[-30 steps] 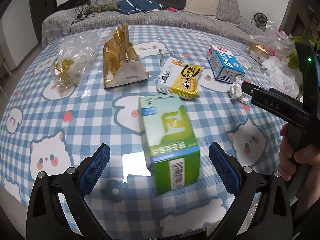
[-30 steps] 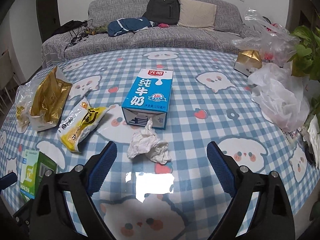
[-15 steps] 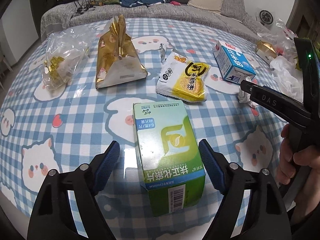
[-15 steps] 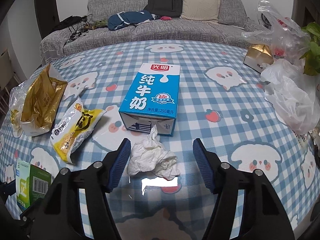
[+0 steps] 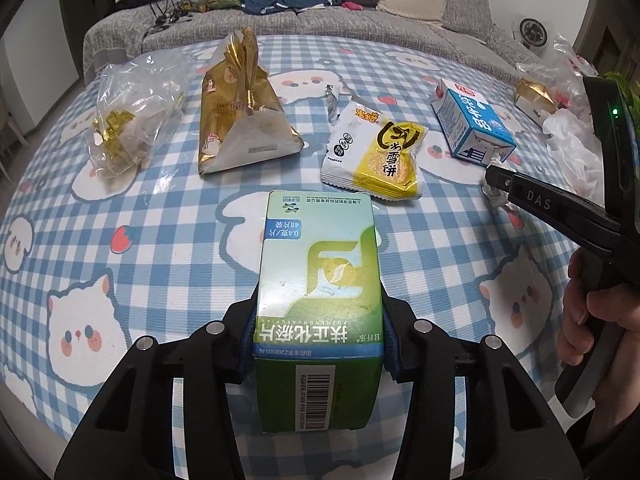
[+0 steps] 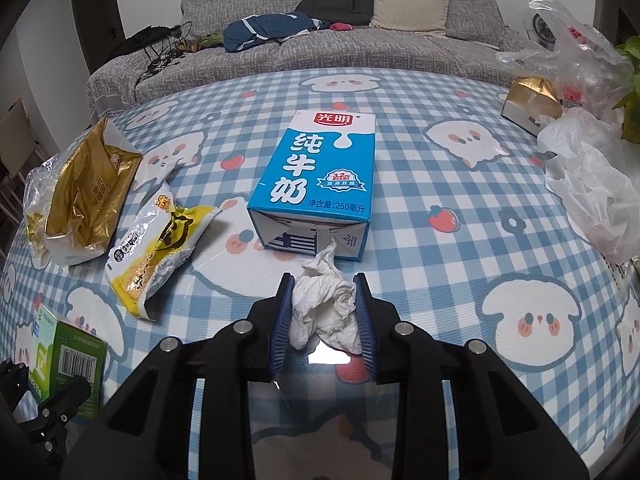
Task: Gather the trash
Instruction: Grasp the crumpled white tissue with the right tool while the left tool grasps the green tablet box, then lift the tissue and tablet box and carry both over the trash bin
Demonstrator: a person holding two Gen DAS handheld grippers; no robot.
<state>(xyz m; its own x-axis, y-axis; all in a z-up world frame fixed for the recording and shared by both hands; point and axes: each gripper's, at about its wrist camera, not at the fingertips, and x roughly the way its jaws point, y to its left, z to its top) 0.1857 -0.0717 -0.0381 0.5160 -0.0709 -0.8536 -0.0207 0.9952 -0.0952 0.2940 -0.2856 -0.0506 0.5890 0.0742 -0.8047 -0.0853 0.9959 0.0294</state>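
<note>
**Both tongs closed on trash, lift pending**

Left tongs (image 5: 318,342) are clamped on the green box (image 5: 320,280), pads pressed to both side walls near its near end; box lies flat on the bench (image 5: 160,240). Right tongs (image 6: 323,320) are pinched on the tissue wad (image 6: 326,312), blue pads touching it on both sides; whether the wad is off the bench cannot be told.

Step in hand, judged: secure both grasps, then lift.
- Box is held near one end only, so a straight vertical lift is advised; tilt or slip is likely if swung.
- Squeeze should be kept moderate, as the carton will probably cave.
- Tissue is soft and light; a firm pinch is needed, and loose tails may snag.

Around:
- Milk carton (image 6: 316,184) sits just beyond the tissue, nearly touching; forward travel should be avoided.
- Yellow snack pack (image 5: 380,152) lies just beyond the box.
- Gold bag (image 5: 240,108) and clear bag (image 5: 128,120) are further left, well apart.
- White plastic bag (image 6: 592,192) is at the right edge, possibly the drop target; not confirmed.
</note>
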